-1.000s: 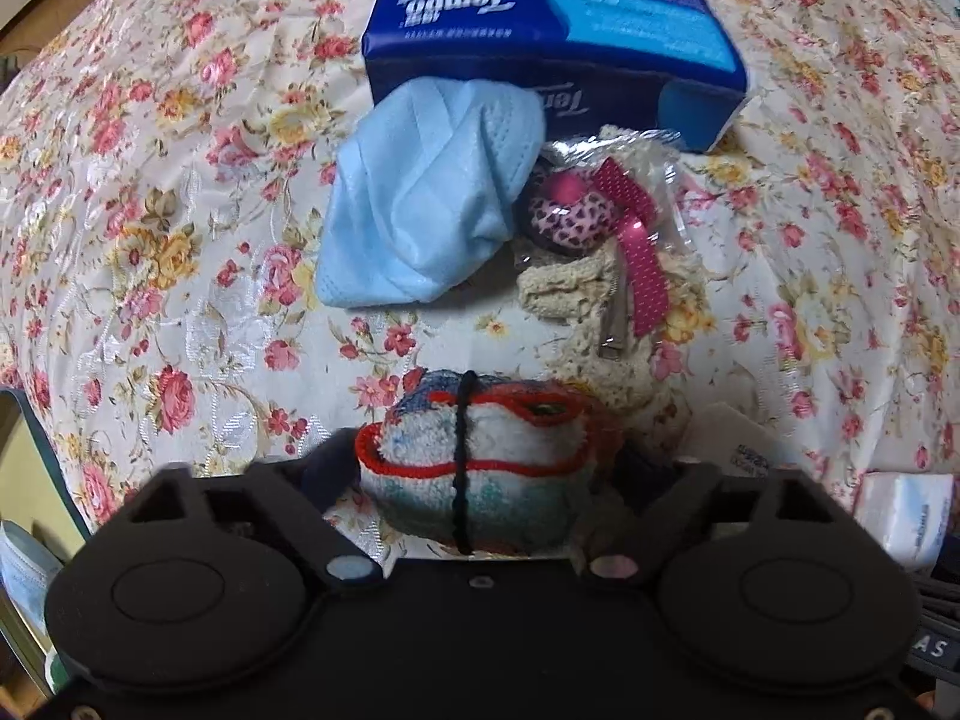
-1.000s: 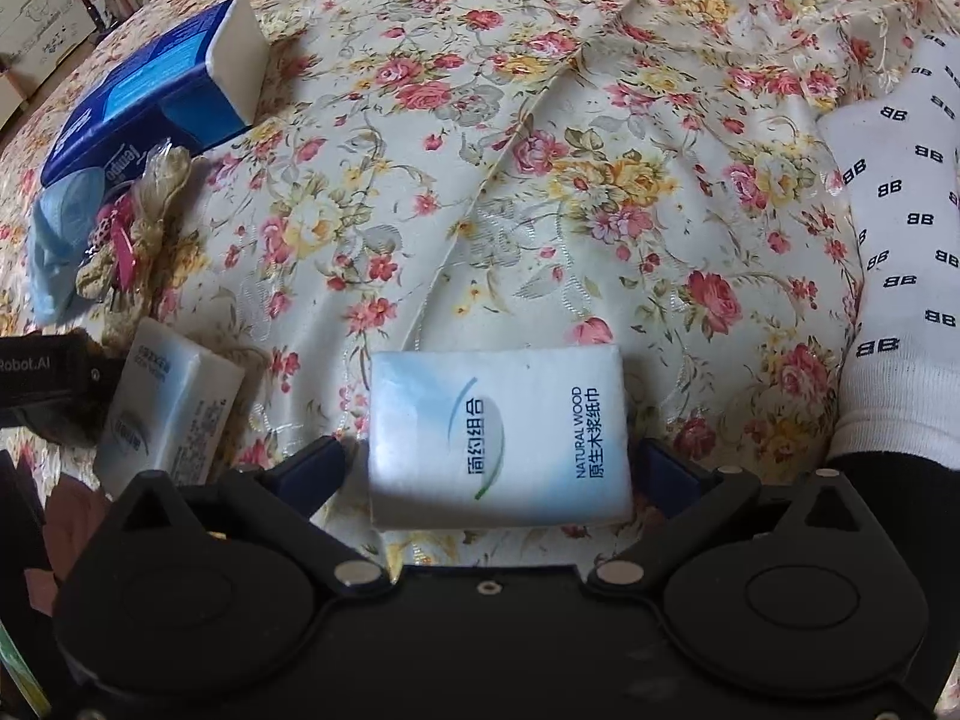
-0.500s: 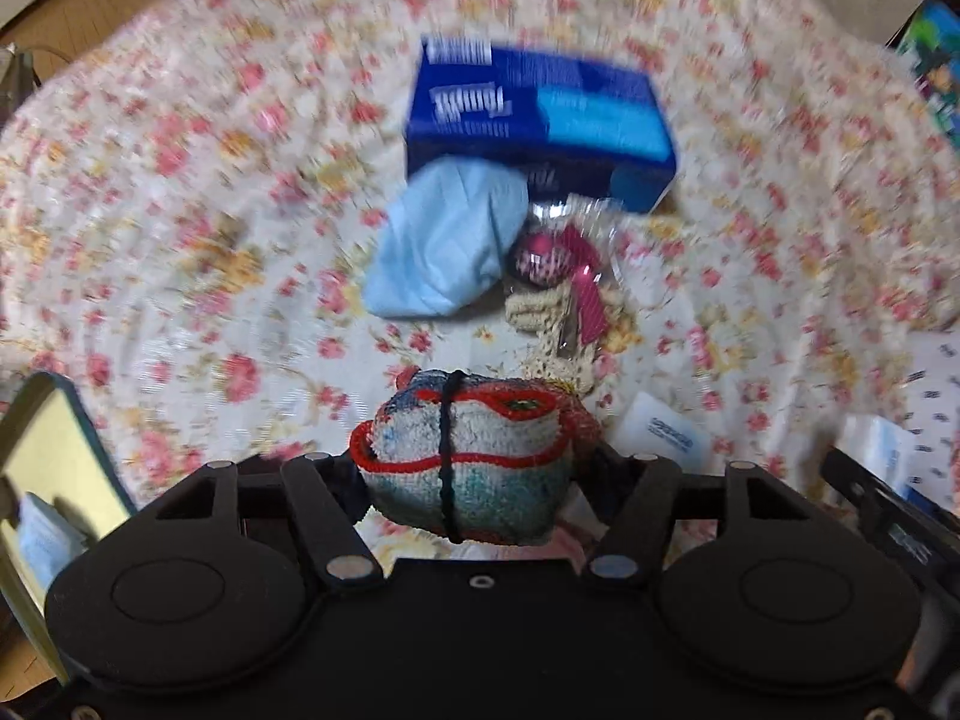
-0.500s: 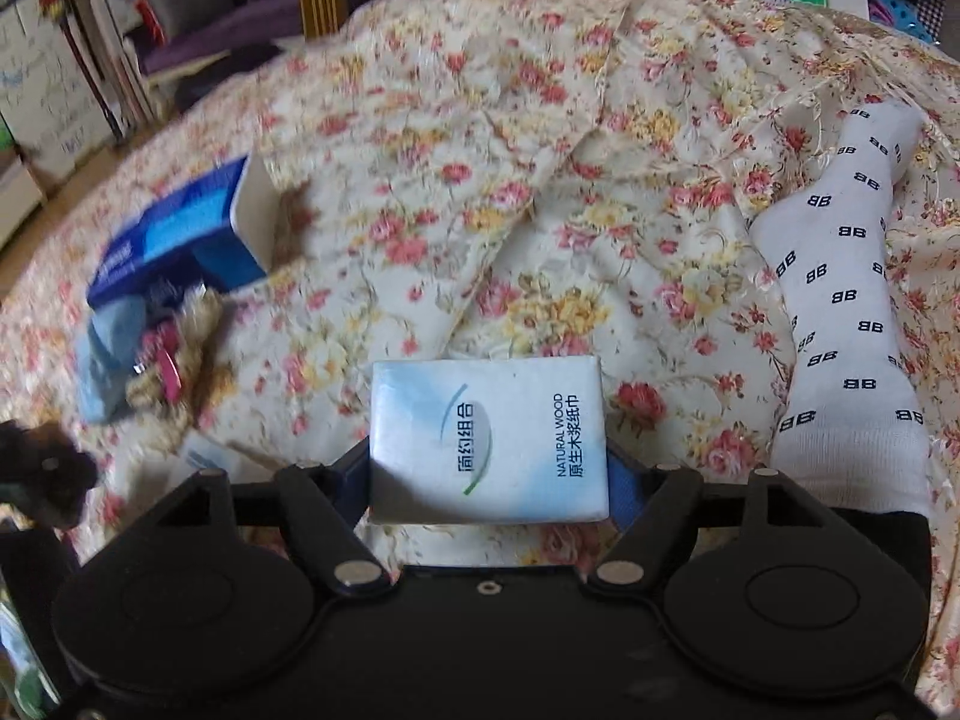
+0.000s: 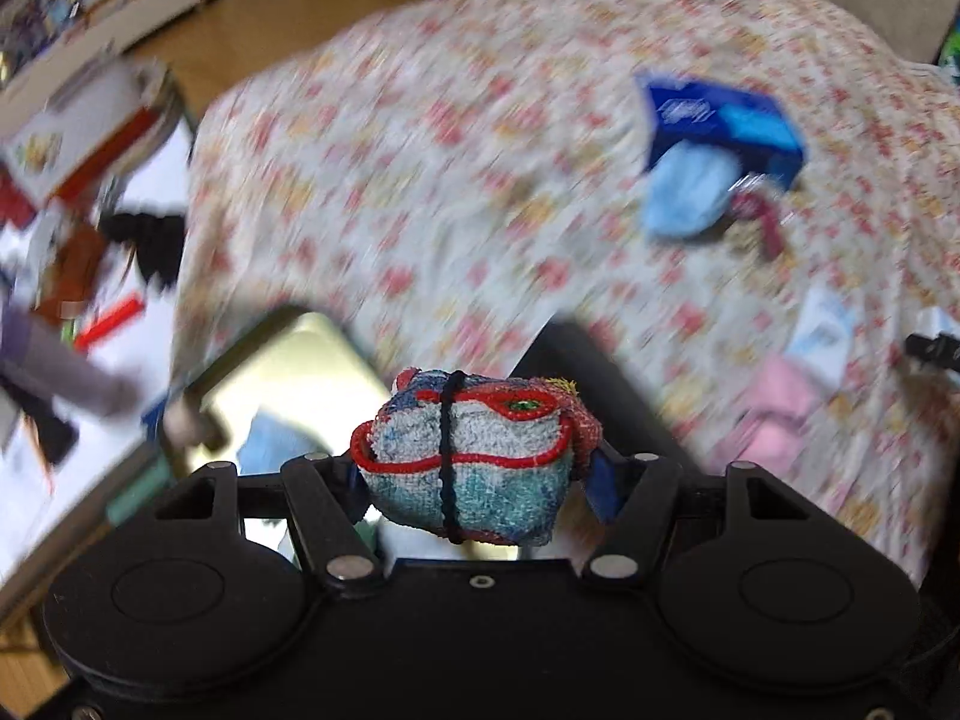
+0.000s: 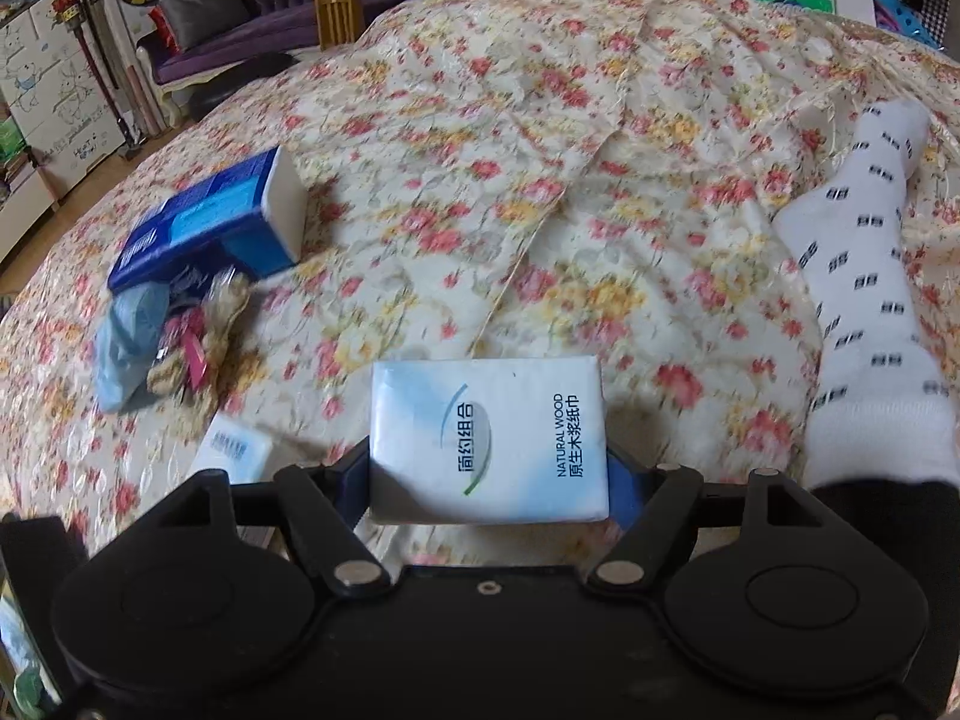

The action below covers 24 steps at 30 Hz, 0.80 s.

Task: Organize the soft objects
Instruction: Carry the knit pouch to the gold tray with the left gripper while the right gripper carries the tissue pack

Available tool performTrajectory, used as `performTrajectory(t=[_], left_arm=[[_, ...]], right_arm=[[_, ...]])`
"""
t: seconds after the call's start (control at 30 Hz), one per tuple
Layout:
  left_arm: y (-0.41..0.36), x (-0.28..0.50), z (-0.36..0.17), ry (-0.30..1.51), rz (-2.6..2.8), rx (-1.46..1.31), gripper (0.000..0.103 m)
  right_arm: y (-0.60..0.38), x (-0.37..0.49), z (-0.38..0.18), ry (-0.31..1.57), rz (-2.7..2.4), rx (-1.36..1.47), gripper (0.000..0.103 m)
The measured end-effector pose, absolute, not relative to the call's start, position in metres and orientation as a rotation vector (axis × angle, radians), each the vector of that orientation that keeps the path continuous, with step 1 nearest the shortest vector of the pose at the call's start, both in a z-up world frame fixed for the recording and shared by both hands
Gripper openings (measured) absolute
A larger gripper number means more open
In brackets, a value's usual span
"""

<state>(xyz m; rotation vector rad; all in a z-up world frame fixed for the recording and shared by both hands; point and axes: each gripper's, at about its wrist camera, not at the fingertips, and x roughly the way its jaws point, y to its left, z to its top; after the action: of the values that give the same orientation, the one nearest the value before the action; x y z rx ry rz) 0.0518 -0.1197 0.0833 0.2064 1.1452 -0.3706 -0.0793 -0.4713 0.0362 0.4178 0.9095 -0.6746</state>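
So, over on the left, the left gripper (image 5: 474, 474) has its two black fingers pressed in on a small rolled terry towel, blue, white and red-edged, bound with a black band (image 5: 471, 459); the bundle hangs clear of the bed. Beneath and to the left of those tongs sits a shiny yellowish bin with bits of blue inside (image 5: 288, 372), and further left lies a cluttered white floor area, too blurred to sort out. Ahead of the tongs spreads the cream bedspread with red and yellow flowers (image 5: 420, 180), smeared in this view.

Well ahead and to the right of the left tongs a dark blue tissue box (image 5: 720, 120) rests on the spread, with a pale blue face mask (image 5: 684, 198) touching its near side.

The right gripper (image 6: 489, 468) stands partly closed, its fingers clamped on the two short sides of a white and light-blue soft pack of paper tissues (image 6: 486, 438), lifted off the bedspread. Just left of these tongs a second small white tissue pack (image 6: 234, 450) lies on the cloth. Off to the right, a white sock with small black marks (image 6: 864, 300) lies stretched on the spread. Beyond the bed stand a purple sofa (image 6: 252, 6) and white cabinets.
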Motion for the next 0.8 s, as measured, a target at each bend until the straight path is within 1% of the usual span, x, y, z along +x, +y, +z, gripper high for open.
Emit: performTrajectory(t=[0.13, 0.23, 0.57, 0.67, 0.8], left_arm=[[-0.086, 0.053, 0.053, 1.225, -0.335, 0.158, 0.062], [-0.068, 0.053, 0.037, 1.251, -0.318, 0.131, 0.062], [-0.031, 0.072, 0.007, 1.244, -0.238, 0.045, 0.062], [-0.023, 0.084, 0.004, 1.229, -0.208, 0.025, 0.062], [-0.009, 0.1, 0.005, 1.202, -0.172, -0.006, 0.062]], right_arm=[[-0.451, -0.091, 0.031, 0.921, -0.66, 0.45, 0.073], [-0.426, -0.097, 0.034, 0.93, -0.66, 0.421, 0.073], [-0.318, -0.111, 0.112, 0.794, -0.475, 0.317, 0.073], [-0.285, -0.105, 0.12, 0.799, -0.376, 0.289, 0.073], [-0.244, -0.089, 0.117, 0.839, -0.283, 0.237, 0.073]])
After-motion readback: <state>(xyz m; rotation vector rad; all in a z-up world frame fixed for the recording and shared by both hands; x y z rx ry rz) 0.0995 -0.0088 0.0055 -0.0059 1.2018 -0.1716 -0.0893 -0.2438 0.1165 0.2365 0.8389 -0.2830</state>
